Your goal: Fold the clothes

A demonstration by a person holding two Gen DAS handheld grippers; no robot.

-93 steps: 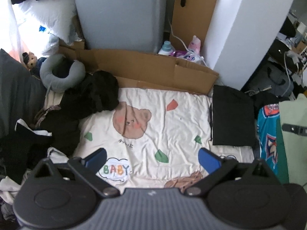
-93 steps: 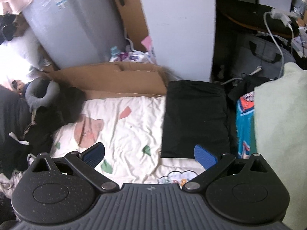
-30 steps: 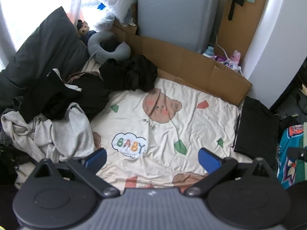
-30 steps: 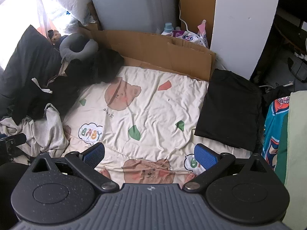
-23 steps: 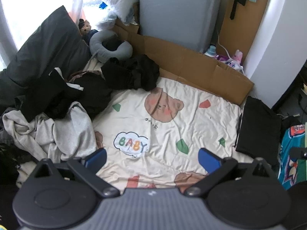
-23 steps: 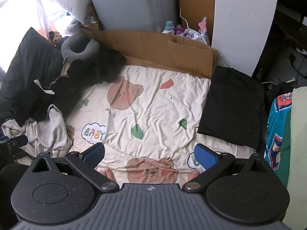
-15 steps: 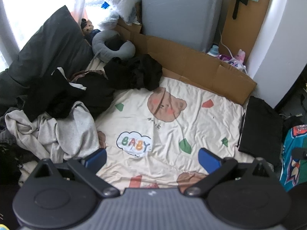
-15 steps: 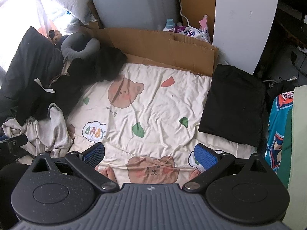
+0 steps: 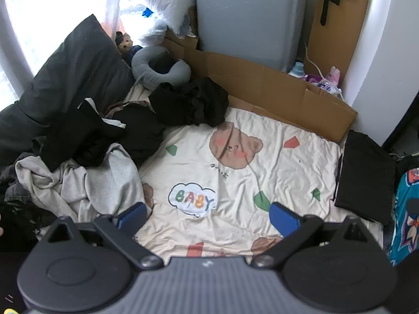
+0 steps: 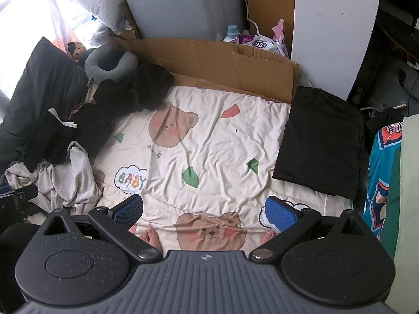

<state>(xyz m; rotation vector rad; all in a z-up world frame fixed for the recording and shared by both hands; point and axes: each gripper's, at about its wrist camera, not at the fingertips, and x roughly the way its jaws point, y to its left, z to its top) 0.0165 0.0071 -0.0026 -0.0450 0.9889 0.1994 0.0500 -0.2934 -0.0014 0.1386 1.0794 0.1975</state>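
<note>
Bear-print blanket (image 10: 209,141) bare mid-bed; unfolded clothes pile (image 9: 78,157) left, folded black garment (image 10: 322,141) right; both claws (image 9: 207,213) (image 10: 204,210) released, empty.

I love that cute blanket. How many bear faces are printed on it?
3 show at least partly on the blanket: one full bear face toward the far side, one at the near edge, and a sliver beside the grey garment. Clothes may hide others.

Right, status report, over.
Left gripper open, empty. Right gripper open, empty. One black garment folded at right; unfolded pile waits at left. Nothing blocking.
</note>
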